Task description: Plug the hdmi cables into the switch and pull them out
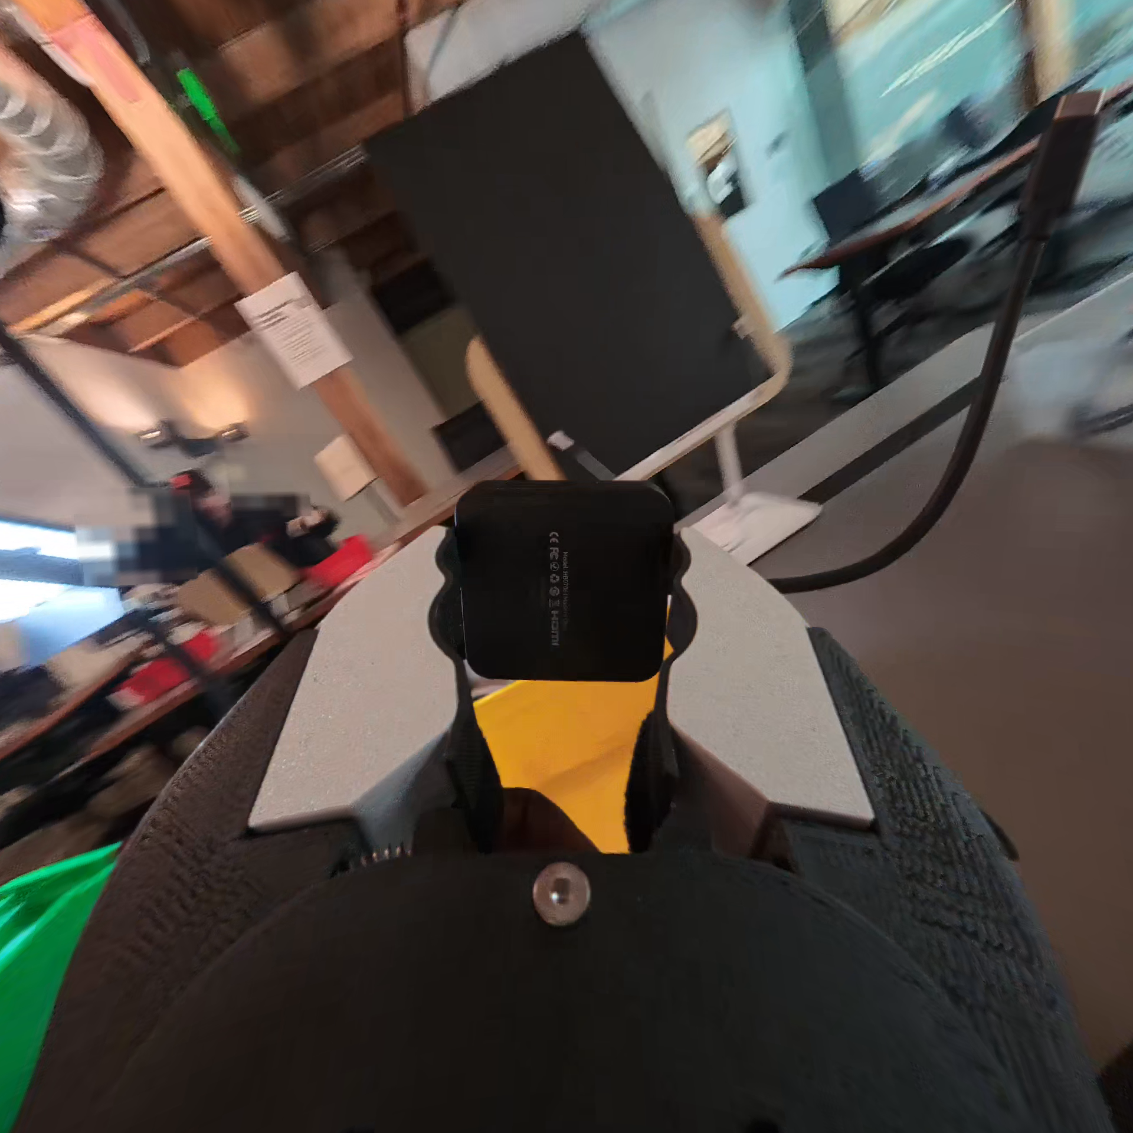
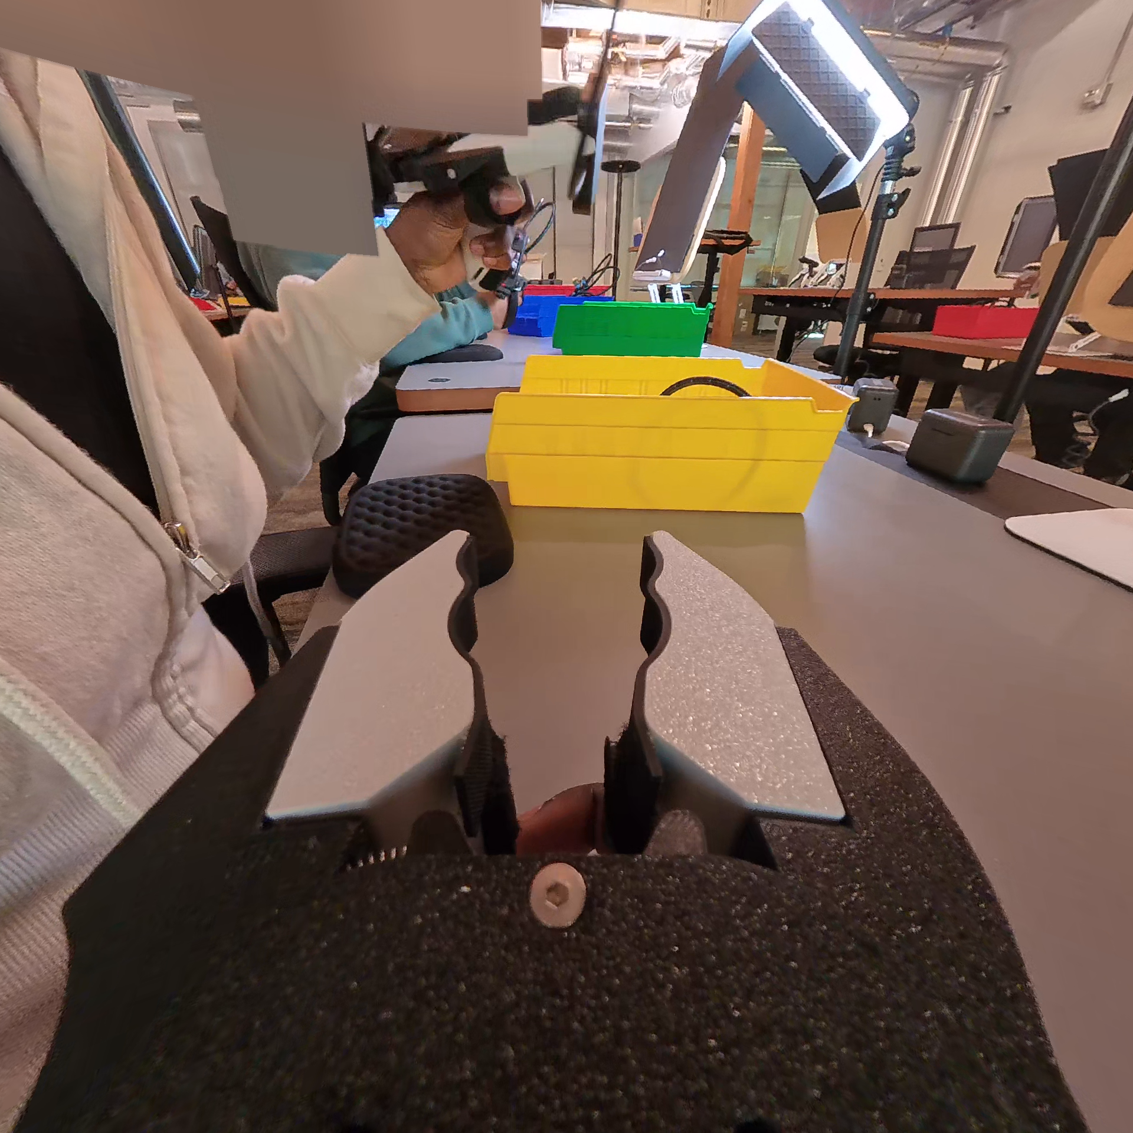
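The left wrist view looks steeply upward, tilted, close behind its jaws. The right wrist view sits low, level along the table (image 2: 889, 644); both catch the yellow bin (image 2: 662, 453) beyond the jaws.

switch (image 1: 564, 579): matt blk plastic | bin (image 2: 659, 457): glossy yel plastic | table (image 2: 858, 644): smooth matt

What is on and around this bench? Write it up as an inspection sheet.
Surface: grey table, mostly bare near the right gripper.
Job's things: black switch held off the table in the left gripper.
Clutter: yellow bin, green bin behind it, black padded rest, two small grey boxes.
Grippers: left shut on the switch; right gripper open, holding nothing, low over the table.
Cables: black cable arching beside the switch; a black loop in the yellow bin.
Surroundings: lamp panel, other desks, a person's pale sleeve.
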`<state>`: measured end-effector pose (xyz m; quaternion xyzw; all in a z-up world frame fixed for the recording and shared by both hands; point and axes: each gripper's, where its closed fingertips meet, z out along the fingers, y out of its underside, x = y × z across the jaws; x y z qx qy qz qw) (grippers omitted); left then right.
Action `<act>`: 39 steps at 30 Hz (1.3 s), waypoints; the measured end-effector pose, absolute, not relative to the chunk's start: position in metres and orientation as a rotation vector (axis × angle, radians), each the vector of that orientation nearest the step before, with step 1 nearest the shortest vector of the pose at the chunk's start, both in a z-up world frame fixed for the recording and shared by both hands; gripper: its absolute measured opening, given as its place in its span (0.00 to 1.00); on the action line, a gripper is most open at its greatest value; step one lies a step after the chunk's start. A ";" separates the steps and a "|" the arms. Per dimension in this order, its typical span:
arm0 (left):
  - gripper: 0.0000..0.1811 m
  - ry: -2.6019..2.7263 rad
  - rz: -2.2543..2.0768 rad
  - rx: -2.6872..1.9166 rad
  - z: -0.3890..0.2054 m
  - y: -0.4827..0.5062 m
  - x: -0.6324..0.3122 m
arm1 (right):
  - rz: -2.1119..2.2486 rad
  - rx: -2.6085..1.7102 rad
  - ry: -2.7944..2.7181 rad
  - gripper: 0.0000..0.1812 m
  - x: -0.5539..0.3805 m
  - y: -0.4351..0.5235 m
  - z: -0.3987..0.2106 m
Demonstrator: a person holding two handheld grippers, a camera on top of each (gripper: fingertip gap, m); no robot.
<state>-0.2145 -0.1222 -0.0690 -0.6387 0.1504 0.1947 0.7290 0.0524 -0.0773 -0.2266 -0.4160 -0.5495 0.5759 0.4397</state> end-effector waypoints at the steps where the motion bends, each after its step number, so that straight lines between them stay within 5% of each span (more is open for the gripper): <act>1: 0.36 0.371 0.328 -1.357 -0.067 -0.119 -0.194 | 1.427 -1.029 -1.358 0.28 0.053 -0.077 -0.226; 15: 0.36 0.674 -0.467 -1.382 -0.132 -0.084 -0.044 | 1.364 -0.876 -1.329 0.27 0.044 -0.085 -0.194; 22: 0.36 1.049 -1.000 -1.503 -0.175 -0.112 0.015 | 0.970 -0.427 -1.593 0.24 0.029 -0.110 -0.149; 28: 0.36 1.296 -1.175 -1.544 -0.195 -0.135 0.041 | 0.643 -0.260 -2.054 0.22 0.018 -0.128 -0.188; 30: 0.36 1.317 -1.169 -1.582 -0.200 -0.134 0.044 | 0.590 -0.272 -2.173 0.10 0.021 -0.130 -0.204; 39: 0.37 0.907 -0.222 -1.617 -0.155 -0.076 -0.011 | 0.230 -1.061 -2.105 0.08 0.046 -0.044 -0.231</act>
